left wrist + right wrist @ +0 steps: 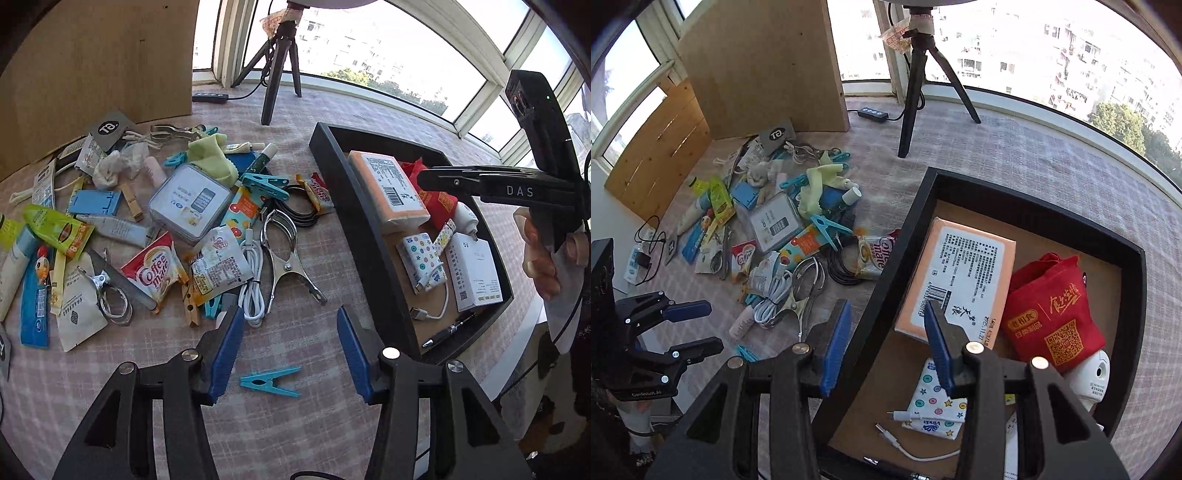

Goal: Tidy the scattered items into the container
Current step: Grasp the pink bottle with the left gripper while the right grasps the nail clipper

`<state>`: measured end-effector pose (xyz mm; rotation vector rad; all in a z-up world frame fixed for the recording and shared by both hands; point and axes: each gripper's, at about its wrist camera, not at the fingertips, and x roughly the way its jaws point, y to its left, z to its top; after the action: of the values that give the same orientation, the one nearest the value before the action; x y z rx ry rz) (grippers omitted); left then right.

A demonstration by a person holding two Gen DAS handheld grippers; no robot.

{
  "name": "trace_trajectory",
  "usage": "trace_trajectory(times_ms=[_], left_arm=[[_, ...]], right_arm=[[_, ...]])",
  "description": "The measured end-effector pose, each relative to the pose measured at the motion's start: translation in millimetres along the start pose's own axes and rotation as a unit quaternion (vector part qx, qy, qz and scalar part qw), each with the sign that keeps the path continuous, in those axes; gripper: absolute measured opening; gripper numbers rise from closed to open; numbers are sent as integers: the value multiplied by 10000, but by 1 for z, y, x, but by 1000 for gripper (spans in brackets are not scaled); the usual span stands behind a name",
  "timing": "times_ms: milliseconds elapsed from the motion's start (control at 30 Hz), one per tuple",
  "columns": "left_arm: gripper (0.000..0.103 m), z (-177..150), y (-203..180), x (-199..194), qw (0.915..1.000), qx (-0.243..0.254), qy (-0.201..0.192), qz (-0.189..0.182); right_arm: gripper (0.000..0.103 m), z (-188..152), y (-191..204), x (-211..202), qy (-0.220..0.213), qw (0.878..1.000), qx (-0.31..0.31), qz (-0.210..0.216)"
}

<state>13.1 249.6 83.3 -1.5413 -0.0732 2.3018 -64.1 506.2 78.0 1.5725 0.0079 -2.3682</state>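
The left claw [291,354] stood open and empty above the checked cloth of the counter [288,424], its blue pads apart with nothing between them. A blue plastic clothespin [271,380] lay alone on the cloth just below the gap, apart from the main heap of scattered items. The right claw [886,354] was likewise open and empty, hanging over the near left wall of the black tray [886,258], one pad outside the wall and one inside. The tray already held an orange tissue pack [960,280], a red pouch [1052,314], a patterned tissue packet [938,406] and a white cable [916,450]. The heap to the left still held a metal clamp [284,254], a Coffee-mate sachet [155,273], a square tin [192,203] and a coiled white cable [253,291], among others, so the task appeared well short of complete. The step in hand was judged to be a pick by the left claw, with the lone clothespin the likeliest target. For a sound grasp, the pads should be lowered on either side of the clothespin's narrow body, rolled so that they close across its width and not along it, and brought right down to the cloth before closing, since the item lies flat. The right claw should be kept clear of the tray wall while the left carries across.
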Motion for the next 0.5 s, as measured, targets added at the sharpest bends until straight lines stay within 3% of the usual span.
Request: trace_trajectory(times_ms=[167, 367, 500], left_arm=[[41, -15, 25, 11, 9995, -174, 178, 183], [35, -24, 28, 29, 9989, -118, 366, 277], [32, -25, 26, 42, 9983, -63, 460, 339]], right_arm=[[38, 1, 34, 37, 334, 9992, -169, 117], [38, 10, 58, 75, 561, 9982, -171, 94], [26, 13, 63, 95, 774, 9969, -101, 89]])
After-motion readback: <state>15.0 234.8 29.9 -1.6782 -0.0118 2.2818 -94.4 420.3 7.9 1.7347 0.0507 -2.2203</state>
